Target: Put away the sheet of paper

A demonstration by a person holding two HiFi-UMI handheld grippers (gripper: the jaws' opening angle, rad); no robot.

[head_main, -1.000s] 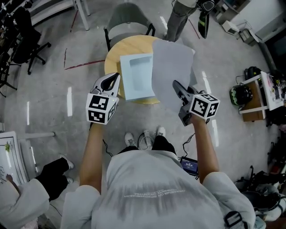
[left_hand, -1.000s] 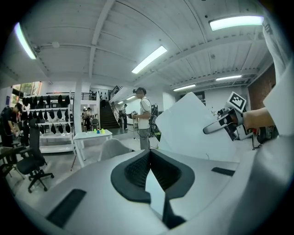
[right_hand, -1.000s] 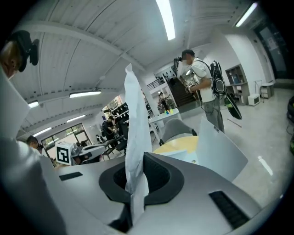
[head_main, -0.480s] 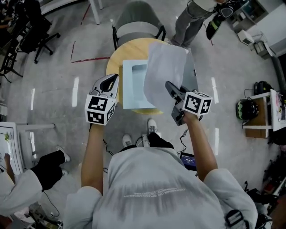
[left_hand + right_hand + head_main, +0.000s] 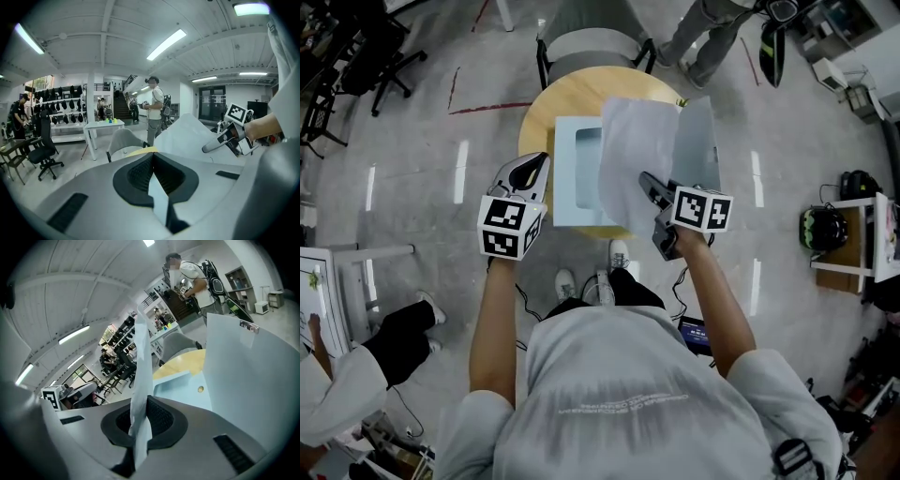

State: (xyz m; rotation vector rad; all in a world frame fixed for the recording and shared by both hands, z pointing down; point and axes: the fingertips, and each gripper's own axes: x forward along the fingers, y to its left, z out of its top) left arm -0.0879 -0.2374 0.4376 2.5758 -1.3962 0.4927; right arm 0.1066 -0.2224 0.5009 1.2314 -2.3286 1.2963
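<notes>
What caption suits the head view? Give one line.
Right gripper holds a sheet of paper over the open blue box on the round table.

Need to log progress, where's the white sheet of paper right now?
Head view, centre: the white sheet of paper is pinched in the right hand-held gripper, held over the open pale blue file box on the round wooden table.

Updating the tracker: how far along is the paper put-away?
Done: the blue file box lies open on the round table. In hand: the right gripper pinches the sheet of paper, held over the box. Remaining: lay it inside, release, shut the lid.
</notes>
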